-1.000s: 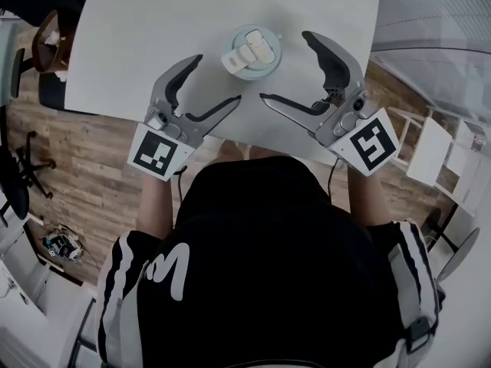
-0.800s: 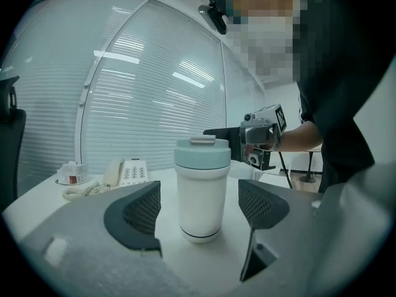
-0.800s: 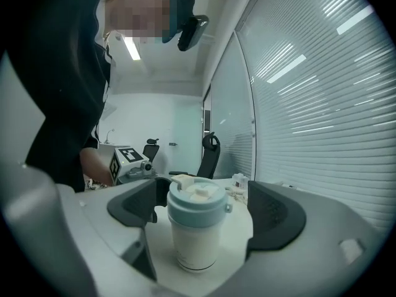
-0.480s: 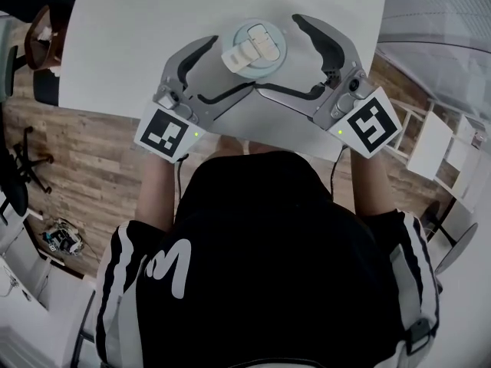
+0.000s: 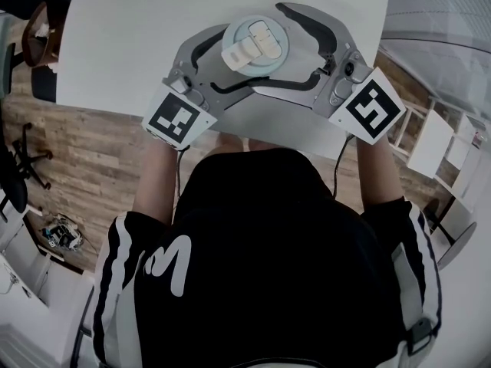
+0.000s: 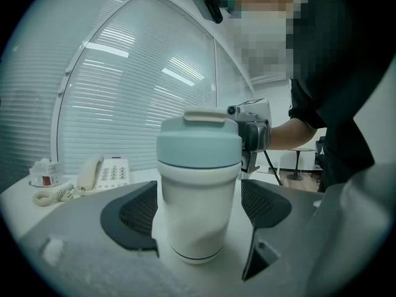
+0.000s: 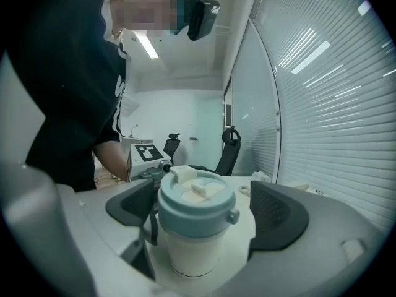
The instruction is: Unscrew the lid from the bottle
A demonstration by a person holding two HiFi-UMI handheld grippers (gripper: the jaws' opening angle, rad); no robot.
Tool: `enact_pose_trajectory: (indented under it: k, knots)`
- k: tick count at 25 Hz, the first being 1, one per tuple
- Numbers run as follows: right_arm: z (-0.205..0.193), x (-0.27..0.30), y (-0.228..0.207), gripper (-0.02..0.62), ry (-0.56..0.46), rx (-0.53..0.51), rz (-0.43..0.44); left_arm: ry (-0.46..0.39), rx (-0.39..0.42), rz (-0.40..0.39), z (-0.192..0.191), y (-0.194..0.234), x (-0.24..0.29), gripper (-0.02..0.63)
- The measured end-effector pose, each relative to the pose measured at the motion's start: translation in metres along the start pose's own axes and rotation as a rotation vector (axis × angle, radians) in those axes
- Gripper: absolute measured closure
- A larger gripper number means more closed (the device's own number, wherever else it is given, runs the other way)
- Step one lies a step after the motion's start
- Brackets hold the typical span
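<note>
A white bottle (image 6: 197,215) with a pale blue lid (image 5: 255,44) stands upright on the white table (image 5: 123,44). The lid carries a cream flip tab (image 7: 185,177). My left gripper (image 5: 236,58) reaches in from the left at body height; its jaws are opening and the bottle stands between the dark pads (image 6: 133,218) without touching them. From the right, my right gripper (image 5: 268,49) straddles the same bottle at lid (image 7: 197,206) height, open, with gaps on both sides. Each gripper (image 6: 199,215) (image 7: 204,218) sees the other's body behind the bottle.
A cream desk telephone (image 6: 102,173) and a small tub (image 6: 43,173) sit further back on the table. The near table edge (image 5: 253,133) runs just in front of the person's torso. Office chairs (image 7: 232,150) stand on the floor beyond the table.
Both grippers have moved forward and inward from the near table edge, so their open jaws now enclose the bottle from either side. The bottle has stayed in place.
</note>
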State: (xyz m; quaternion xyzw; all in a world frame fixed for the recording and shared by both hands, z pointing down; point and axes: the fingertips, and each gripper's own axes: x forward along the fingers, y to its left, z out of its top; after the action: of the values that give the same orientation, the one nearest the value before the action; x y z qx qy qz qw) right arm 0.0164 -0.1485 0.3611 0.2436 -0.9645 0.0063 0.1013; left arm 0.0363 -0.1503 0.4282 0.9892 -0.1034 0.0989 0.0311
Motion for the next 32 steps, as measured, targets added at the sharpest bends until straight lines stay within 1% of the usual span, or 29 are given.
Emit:
enact_pose_trajectory:
  k: [7, 9, 14, 22, 26, 32]
  knots:
    - [-0.003, 0.011, 0.007, 0.13, 0.032, -0.018, 0.139, 0.002, 0.012, -0.04, 0.002, 0.0, 0.01, 0.181]
    - [-0.004, 0.015, 0.007, 0.13, 0.032, -0.018, 0.161, -0.006, 0.014, -0.04, 0.002, 0.001, 0.013, 0.181]
    - [0.003, 0.022, 0.009, 0.13, -0.015, -0.008, 0.167, -0.026, 0.001, -0.042, 0.003, 0.002, 0.018, 0.181]
    - [0.0, 0.028, 0.01, 0.13, -0.012, -0.01, 0.189, -0.031, -0.006, -0.061, -0.001, 0.002, 0.026, 0.181]
    - [-0.001, 0.031, 0.011, 0.13, -0.005, -0.004, 0.202, -0.052, -0.017, -0.073, 0.0, 0.003, 0.027, 0.176]
    - [0.002, 0.031, 0.01, 0.13, -0.046, 0.018, 0.195, -0.076, -0.017, -0.078, 0.002, 0.002, 0.028, 0.17]
